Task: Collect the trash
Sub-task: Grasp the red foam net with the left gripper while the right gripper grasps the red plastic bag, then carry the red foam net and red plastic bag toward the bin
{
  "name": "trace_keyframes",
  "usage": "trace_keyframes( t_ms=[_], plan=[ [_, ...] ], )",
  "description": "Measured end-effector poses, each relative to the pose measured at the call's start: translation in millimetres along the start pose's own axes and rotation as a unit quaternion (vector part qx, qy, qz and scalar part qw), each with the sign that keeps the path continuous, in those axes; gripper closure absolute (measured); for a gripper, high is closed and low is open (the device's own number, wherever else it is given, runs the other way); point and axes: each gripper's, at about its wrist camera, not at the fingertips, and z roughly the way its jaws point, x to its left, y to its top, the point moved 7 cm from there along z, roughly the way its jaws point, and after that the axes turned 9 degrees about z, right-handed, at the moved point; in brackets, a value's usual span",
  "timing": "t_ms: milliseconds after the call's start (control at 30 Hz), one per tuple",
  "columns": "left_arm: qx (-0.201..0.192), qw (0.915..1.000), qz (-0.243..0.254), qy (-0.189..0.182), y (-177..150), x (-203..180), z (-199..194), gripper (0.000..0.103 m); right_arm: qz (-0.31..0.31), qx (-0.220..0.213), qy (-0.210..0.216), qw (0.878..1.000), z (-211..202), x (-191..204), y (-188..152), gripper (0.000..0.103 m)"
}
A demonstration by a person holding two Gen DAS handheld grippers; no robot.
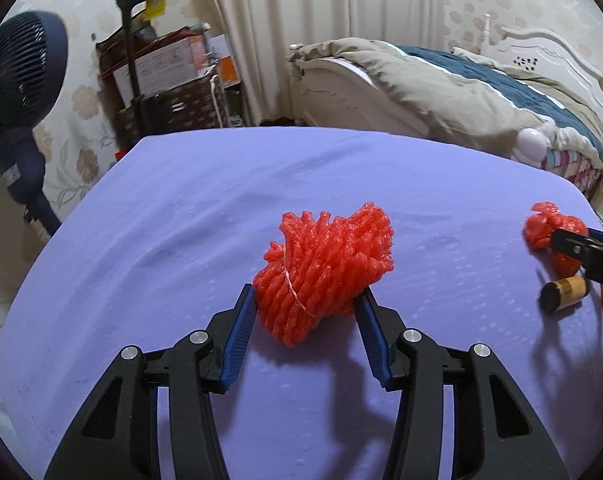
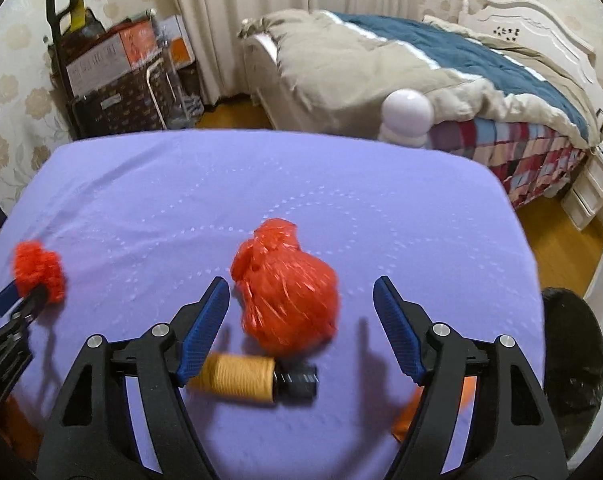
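A red foam net (image 1: 325,268) tied with a thin string sits between the blue pads of my left gripper (image 1: 307,292), which press on both its sides; it casts a shadow on the purple tablecloth (image 1: 181,220) below. The right wrist view shows the same net (image 2: 39,270) at the far left. A crumpled red plastic bag (image 2: 289,300) lies on the cloth between the jaws of my right gripper (image 2: 301,282), which stand wide with a clear gap on the right side. From the left wrist view that bag (image 1: 553,232) appears at the right edge.
A small amber bottle with a black cap (image 2: 253,378) lies on its side just in front of the bag. An orange scrap (image 2: 409,412) lies near the right finger. A black bin (image 2: 573,360) stands beside the table on the right. A bed (image 2: 421,68) and a fan (image 1: 21,68) stand beyond.
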Motion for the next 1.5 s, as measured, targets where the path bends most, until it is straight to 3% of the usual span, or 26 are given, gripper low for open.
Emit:
trace_keyframes(
  t_ms=[67,167,367,633,867,1167,1500],
  plan=[
    [-0.002,1.0000,-0.003,0.001,-4,4,0,0.054,-0.005,0.012,-0.007,1.000,12,3,0,0.032],
    [-0.003,0.9999,-0.011,-0.005,-4,6,0,0.054,-0.009,0.014,-0.012,1.000,18,5,-4,0.047],
    [0.002,0.9997,-0.022,-0.012,-4,8,6,0.053,-0.016,0.001,-0.018,1.000,17,2,-3,0.062],
    [0.003,0.9996,-0.026,-0.014,-6,11,6,0.053,0.001,-0.008,-0.016,1.000,14,-3,-1,0.064],
    [0.003,0.9996,-0.026,-0.015,-6,10,6,0.053,0.021,-0.041,-0.015,0.999,-19,-20,-5,0.064],
    [-0.001,0.9996,-0.018,-0.024,-11,0,-4,0.055,0.049,-0.045,-0.016,0.998,-53,-47,-42,0.064],
    [-0.012,0.9974,0.016,-0.069,-32,-48,-37,0.055,0.043,-0.033,-0.016,0.998,-75,-56,-93,0.064]
  ],
)
